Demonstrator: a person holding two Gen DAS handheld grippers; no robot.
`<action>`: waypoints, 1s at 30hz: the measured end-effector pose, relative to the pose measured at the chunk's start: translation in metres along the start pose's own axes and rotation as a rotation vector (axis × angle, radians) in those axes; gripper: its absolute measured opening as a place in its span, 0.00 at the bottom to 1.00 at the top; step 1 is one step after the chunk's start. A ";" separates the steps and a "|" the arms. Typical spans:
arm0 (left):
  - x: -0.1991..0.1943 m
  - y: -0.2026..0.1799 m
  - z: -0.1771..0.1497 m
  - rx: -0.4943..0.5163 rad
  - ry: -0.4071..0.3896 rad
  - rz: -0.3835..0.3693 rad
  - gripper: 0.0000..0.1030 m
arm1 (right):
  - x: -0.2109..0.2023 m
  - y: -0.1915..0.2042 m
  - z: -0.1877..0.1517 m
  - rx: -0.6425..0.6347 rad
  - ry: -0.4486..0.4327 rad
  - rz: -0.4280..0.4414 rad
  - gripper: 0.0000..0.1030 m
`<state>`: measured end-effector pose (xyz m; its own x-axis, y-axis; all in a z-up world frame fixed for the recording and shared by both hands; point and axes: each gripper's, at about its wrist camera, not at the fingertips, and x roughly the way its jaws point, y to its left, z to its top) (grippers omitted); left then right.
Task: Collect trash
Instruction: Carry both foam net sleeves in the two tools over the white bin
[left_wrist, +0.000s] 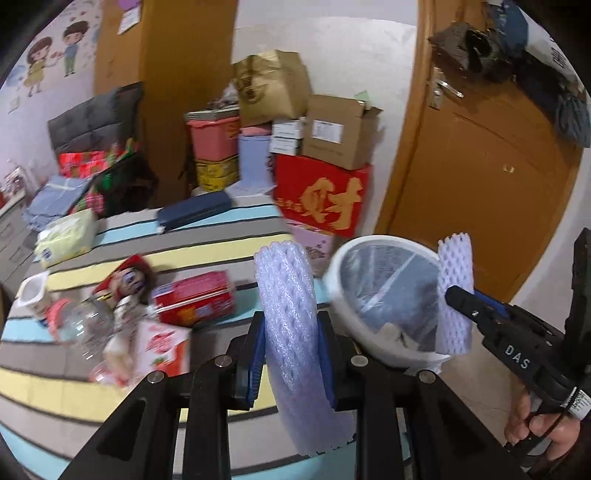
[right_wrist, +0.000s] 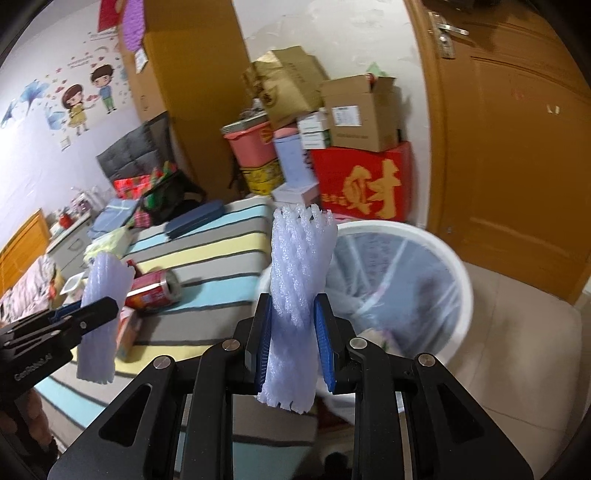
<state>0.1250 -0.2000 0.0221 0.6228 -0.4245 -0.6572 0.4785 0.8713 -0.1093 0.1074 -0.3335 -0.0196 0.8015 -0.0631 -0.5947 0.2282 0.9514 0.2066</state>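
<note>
My left gripper (left_wrist: 291, 354) is shut on a white foam net sleeve (left_wrist: 291, 295), held upright above the striped bed edge. My right gripper (right_wrist: 291, 332) is shut on a second foam net sleeve (right_wrist: 299, 266), held at the near rim of the white trash bin (right_wrist: 458, 280), which has a clear bag liner. In the left wrist view the bin (left_wrist: 340, 295) stands just right of my left gripper, with the right gripper (left_wrist: 465, 295) and its sleeve (left_wrist: 456, 291) beside the bin's right rim. In the right wrist view the left gripper (right_wrist: 99, 306) and its sleeve (right_wrist: 99, 317) show at the left.
On the striped bed (left_wrist: 207, 236) lie a red can (right_wrist: 155, 291), a red box (left_wrist: 195, 299), a clear bottle (left_wrist: 85, 325), a carton (left_wrist: 162, 343), a yogurt cup (left_wrist: 31, 291), a tissue pack (left_wrist: 66, 236) and a blue case (left_wrist: 192, 212). Stacked boxes (left_wrist: 325, 192) stand behind; a door (left_wrist: 480, 166) is at right.
</note>
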 end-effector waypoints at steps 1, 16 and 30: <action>0.003 -0.004 0.002 0.003 0.004 -0.011 0.26 | 0.000 -0.005 0.001 0.006 0.002 -0.005 0.23; 0.072 -0.069 0.023 0.094 0.074 -0.117 0.26 | 0.027 -0.049 0.003 0.033 0.092 -0.082 0.23; 0.113 -0.081 0.024 0.108 0.141 -0.131 0.34 | 0.048 -0.064 0.002 0.006 0.160 -0.131 0.27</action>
<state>0.1716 -0.3240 -0.0257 0.4619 -0.4867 -0.7414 0.6177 0.7765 -0.1249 0.1319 -0.3981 -0.0596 0.6670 -0.1377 -0.7323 0.3287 0.9364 0.1233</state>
